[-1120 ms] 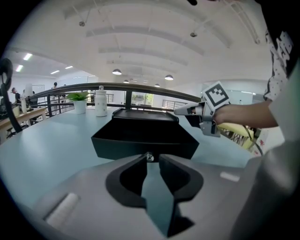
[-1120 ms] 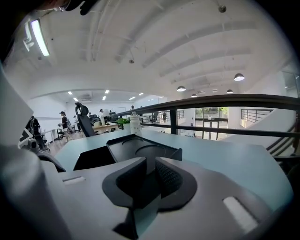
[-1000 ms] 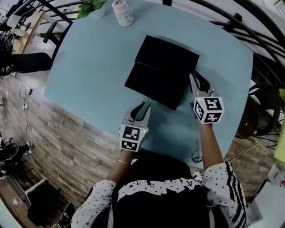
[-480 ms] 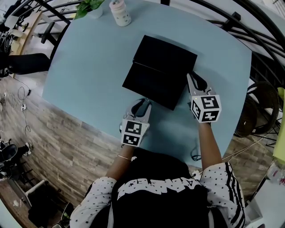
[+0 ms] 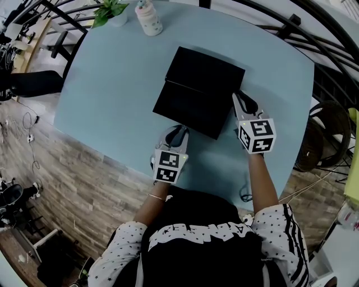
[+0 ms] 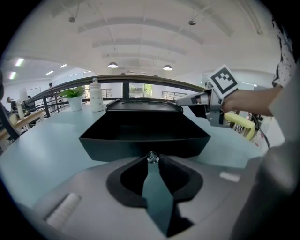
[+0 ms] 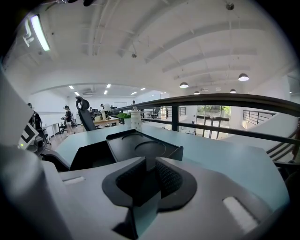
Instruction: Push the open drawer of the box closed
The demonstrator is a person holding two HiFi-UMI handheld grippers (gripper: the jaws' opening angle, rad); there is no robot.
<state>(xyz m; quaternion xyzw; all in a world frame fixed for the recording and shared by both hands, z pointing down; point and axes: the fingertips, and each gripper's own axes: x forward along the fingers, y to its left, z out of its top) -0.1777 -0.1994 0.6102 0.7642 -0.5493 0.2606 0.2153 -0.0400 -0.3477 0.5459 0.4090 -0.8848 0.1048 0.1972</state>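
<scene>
The pale blue table (image 5: 112, 73) takes up most of what I see, round-edged and running from my body out to the far railing. On it, a little right of the middle, sits the black box (image 5: 210, 70), turned at a slant. Its drawer (image 5: 190, 106) stands pulled out toward me on the near left side, open and dark inside, with its front wall facing my left claw.

My left gripper (image 5: 178, 130) rests low over the table just near of that front wall, aimed straight at its middle. Its jaws are drawn in until the tips meet, with nothing of the box between them. A small shiny bead shows right at the tips, and I cannot tell what it is.

My right gripper (image 5: 239, 97) lies at the right side of the box, near where drawer and body join. Whether it touches I cannot tell. Its pads are nearly together, with only a thin dark slit between them and nothing gripped.

At the far left edge stand a white bottle (image 5: 149, 17) and, left of it, a small potted plant (image 5: 109, 10).
</scene>
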